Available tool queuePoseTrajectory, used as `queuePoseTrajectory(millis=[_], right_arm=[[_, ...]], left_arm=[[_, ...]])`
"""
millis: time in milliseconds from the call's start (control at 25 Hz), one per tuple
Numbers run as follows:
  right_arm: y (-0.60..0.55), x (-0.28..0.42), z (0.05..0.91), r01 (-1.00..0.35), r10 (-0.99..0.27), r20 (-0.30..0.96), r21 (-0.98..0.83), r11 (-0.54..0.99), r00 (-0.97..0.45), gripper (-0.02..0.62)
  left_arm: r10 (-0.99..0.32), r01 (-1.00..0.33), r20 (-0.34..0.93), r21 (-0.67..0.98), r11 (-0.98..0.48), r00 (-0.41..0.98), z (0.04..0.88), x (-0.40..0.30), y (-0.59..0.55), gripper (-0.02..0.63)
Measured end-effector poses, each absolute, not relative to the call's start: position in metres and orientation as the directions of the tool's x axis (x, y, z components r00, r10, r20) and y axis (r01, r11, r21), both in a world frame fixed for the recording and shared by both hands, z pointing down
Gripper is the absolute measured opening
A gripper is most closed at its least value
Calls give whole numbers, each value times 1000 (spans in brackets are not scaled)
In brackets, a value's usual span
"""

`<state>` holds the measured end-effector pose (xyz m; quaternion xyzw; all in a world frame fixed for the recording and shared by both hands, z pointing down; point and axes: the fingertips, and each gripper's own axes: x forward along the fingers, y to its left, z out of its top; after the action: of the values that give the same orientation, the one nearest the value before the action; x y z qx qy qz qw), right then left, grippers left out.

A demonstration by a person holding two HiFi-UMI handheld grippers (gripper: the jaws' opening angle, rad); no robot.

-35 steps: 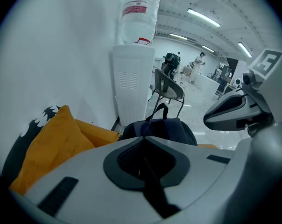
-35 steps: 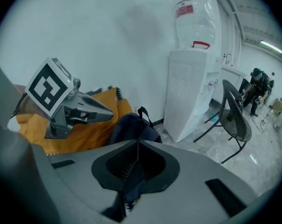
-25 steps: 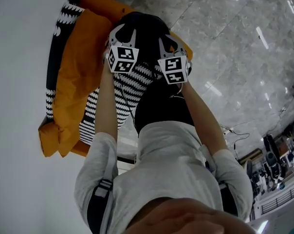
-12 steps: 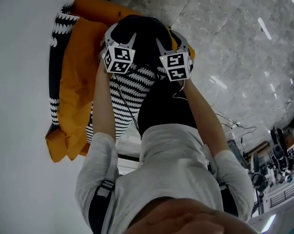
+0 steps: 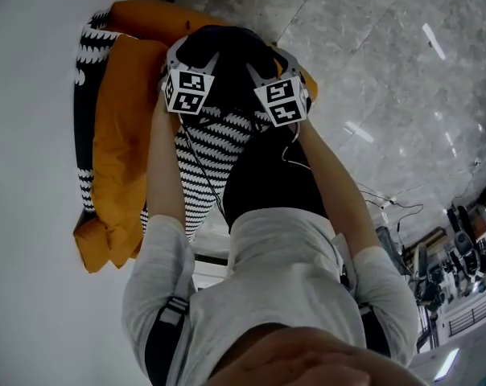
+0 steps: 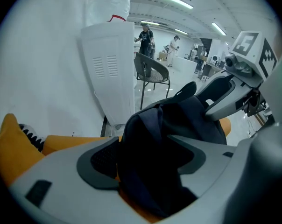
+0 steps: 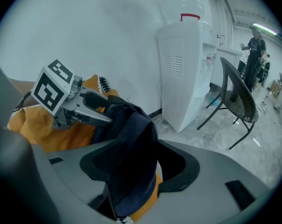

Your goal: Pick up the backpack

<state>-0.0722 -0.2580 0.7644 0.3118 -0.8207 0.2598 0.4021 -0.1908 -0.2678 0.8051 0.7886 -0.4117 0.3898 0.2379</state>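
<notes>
Your left gripper and right gripper have just spread their fingers wide. Dark backpack fabric stands between each pair. The backpack rests on top of the orange cushion.

Backpack is showing dark navy, near black. Padded fabric beneath is reading plain orange, and patterned cloth is showing black-and-white scalloped stripes. Floor is showing grey marbling.
</notes>
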Motion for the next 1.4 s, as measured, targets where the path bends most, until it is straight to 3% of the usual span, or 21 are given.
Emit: queuePoseTrajectory(millis=[240, 360, 560, 680, 960, 1400], right_arm=[[-261, -70, 773, -720, -319, 826, -143, 679, -465, 249], [-260, -71, 772, -710, -332, 825, -115, 694, -458, 226], [-254, -80, 767, -692, -352, 814, -81, 717, -461, 131], [-252, -81, 763, -688, -361, 809, -74, 722, -465, 110], [-244, -87, 750, -686, -390, 785, -61, 725, -482, 79], [-209, -99, 719, -657, -412, 742, -51, 752, -529, 60]], left_arm=[[-482, -826, 807, 12, -564, 341, 810, -186, -269, 309], [-490, -816, 802, -6, -579, 341, 807, -183, -266, 267], [-524, -813, 799, -77, -577, 296, 800, -187, -261, 197], [-552, -824, 788, -104, -557, 274, 793, -190, -258, 136], [-617, -868, 753, -128, -479, 229, 775, -203, -242, 64], [-667, -917, 722, -118, -382, 185, 744, -213, -191, 42]])
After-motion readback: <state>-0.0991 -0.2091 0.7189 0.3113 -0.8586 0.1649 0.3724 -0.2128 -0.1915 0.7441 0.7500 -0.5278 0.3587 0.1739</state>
